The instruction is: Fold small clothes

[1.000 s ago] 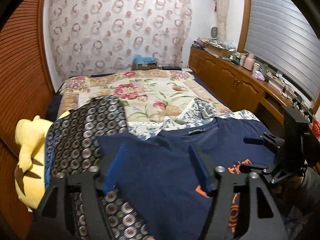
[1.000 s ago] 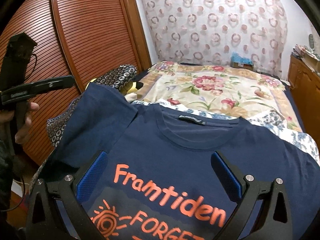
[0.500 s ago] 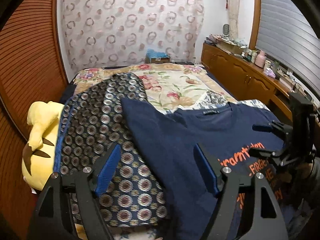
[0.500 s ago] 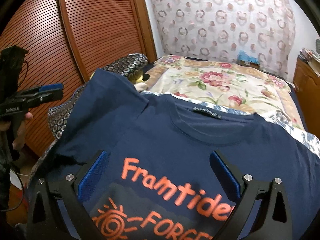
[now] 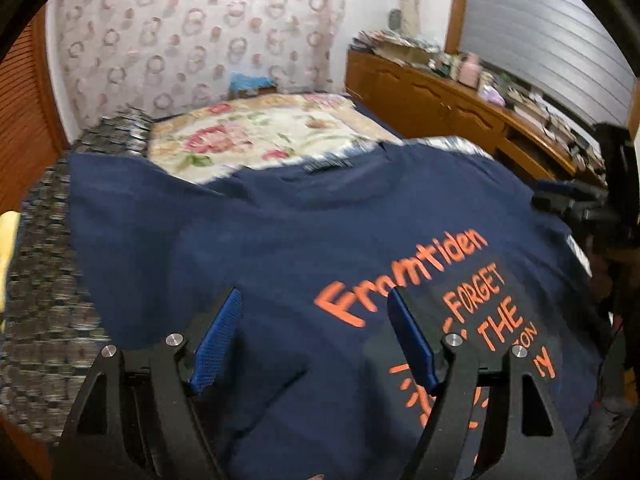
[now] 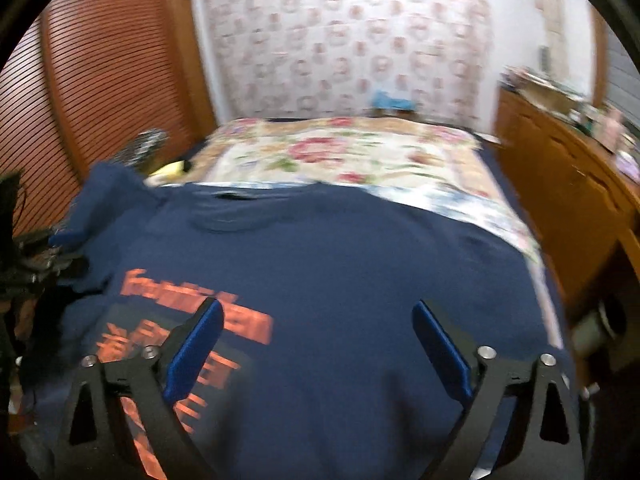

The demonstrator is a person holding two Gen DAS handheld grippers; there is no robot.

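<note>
Navy T-shirt [image 5: 280, 232] spread front-up across the near end of the bed, filling the lower and middle part of both frames, collar toward the floral bedspread [image 5: 256, 136] in the upper centre. Orange lettering [image 5: 404, 276] reading "Framtiden" and "FORGET THE" at lower right of the left wrist view; same print smeared by blur at lower left of the right wrist view. Left gripper [image 5: 314, 336] at bottom centre, blue pads wide apart, nothing between them, poised over the shirt's chest; contact with the cloth hard to judge. Right gripper [image 6: 316, 346] at bottom centre of its own frame, likewise spread wide and holding nothing, above the shirt's plain navy side. One sleeve [image 6: 108, 196] bunched up at left of the right wrist view. Circle-patterned dark fabric [image 5: 44, 312] under the shirt's edge along the left of the left wrist view, with a sliver of yellow plush toy [image 5: 8, 240] at the far left margin. Wooden cabinet [image 5: 432, 100] with cluttered top at upper right, ring-patterned curtain [image 5: 192, 32] across the top, slatted wooden door [image 6: 100, 72] at upper left of the right wrist view.
</note>
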